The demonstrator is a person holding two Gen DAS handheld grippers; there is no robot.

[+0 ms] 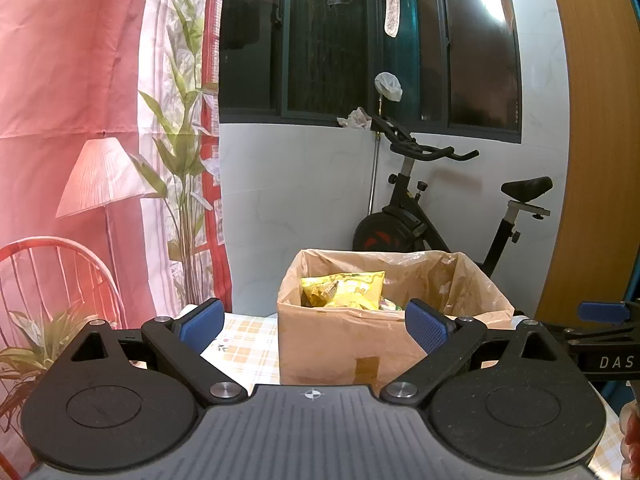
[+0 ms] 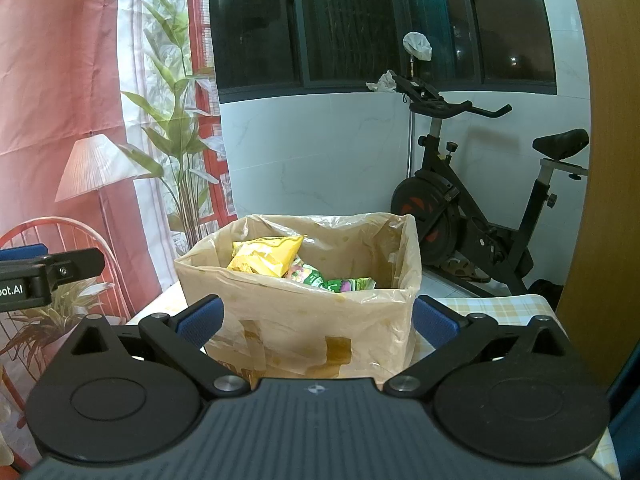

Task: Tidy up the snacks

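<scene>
A cardboard box (image 1: 340, 340) lined with a clear plastic bag stands on the checked tablecloth (image 1: 244, 348). A yellow snack bag (image 1: 344, 290) lies inside it. The right wrist view shows the same box (image 2: 304, 320), the yellow bag (image 2: 266, 260) and green snack packets (image 2: 332, 280) beside it. My left gripper (image 1: 314, 326) is open in front of the box, nothing between its blue pads. My right gripper (image 2: 316, 322) is open too, its fingers spread about as wide as the box's near wall. Each gripper shows at the edge of the other's view.
An exercise bike (image 2: 472, 200) stands on the floor behind the table, against a white wall under dark windows. A printed backdrop (image 1: 80, 120) with a lamp, chair and plants hangs on the left. A wooden panel (image 2: 604, 160) rises on the right.
</scene>
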